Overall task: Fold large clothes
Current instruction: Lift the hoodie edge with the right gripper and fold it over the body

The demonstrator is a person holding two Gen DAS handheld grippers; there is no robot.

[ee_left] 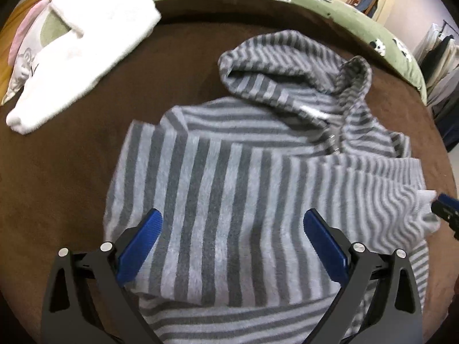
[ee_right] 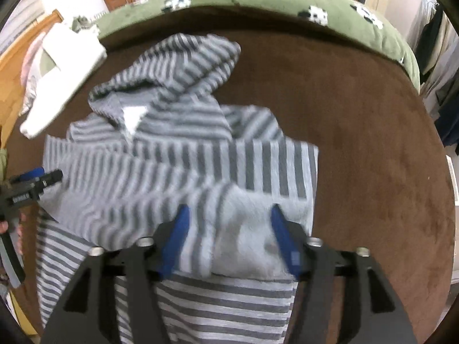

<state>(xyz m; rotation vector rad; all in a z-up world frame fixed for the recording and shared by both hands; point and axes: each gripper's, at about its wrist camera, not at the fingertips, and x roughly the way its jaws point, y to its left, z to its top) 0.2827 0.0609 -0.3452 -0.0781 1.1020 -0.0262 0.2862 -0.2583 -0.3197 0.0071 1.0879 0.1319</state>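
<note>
A grey striped hoodie (ee_left: 229,172) lies flat on the brown blanket (ee_left: 63,177), hood (ee_left: 287,66) away from me and its sleeves folded across the body. My left gripper (ee_left: 233,213) hovers over the folded left part, jaws wide open and holding nothing. In the right wrist view the hoodie (ee_right: 178,149) fills the middle. My right gripper (ee_right: 230,209) stands open just above the sleeve's pale end (ee_right: 246,229), which lies between the blue fingers without being pinched. The right gripper's tip (ee_left: 444,205) shows beside the white cuff (ee_left: 427,197). The left gripper (ee_right: 43,179) shows at the left edge.
A folded white fluffy garment (ee_left: 80,57) lies at the far left of the brown blanket. A green blanket with sheep prints (ee_left: 330,8) runs along the far edge. Pillows (ee_left: 25,51) sit far left, and hanging clothes (ee_left: 441,54) at the right.
</note>
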